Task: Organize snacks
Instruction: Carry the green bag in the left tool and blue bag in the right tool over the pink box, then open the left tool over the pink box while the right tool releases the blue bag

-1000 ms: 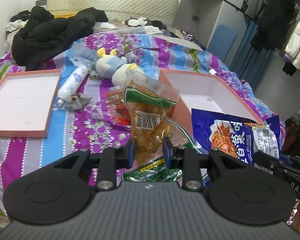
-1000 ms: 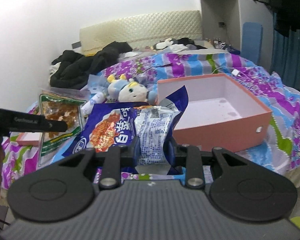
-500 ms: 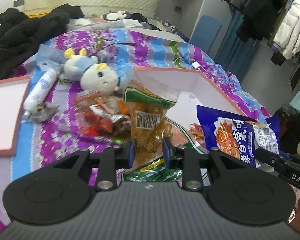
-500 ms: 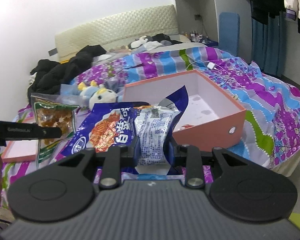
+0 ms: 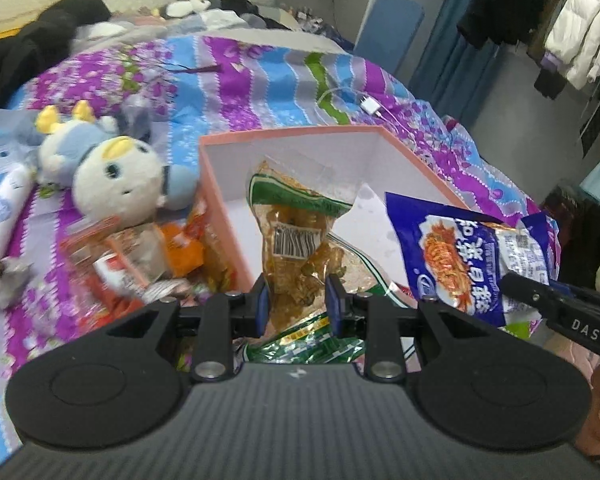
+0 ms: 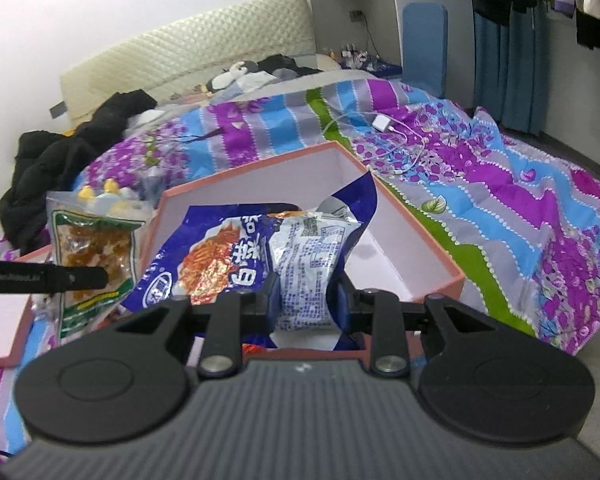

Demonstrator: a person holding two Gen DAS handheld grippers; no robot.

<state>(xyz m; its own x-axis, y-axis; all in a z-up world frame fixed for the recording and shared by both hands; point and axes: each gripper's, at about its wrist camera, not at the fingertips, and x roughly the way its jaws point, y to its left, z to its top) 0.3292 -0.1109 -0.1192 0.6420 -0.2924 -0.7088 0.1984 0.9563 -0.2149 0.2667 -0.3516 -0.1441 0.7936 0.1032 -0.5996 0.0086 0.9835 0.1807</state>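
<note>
L gripper clamped on clear amber-snack bag, held above pink box. R gripper clamped on blue noodle pack, also over box. Loose snack pile + plush toy on quilt just left of box.

The left wrist view looks forward along the left tongs, low and close over the bed, facing the headboard and the pink box; the right wrist view looks along the right tongs from the box's near end, aimed the same way and just as near; both share the box, the clear snack bag, the blue packet, the plush toy and the striped cover; each view catches the other tongs at its edge.
</note>
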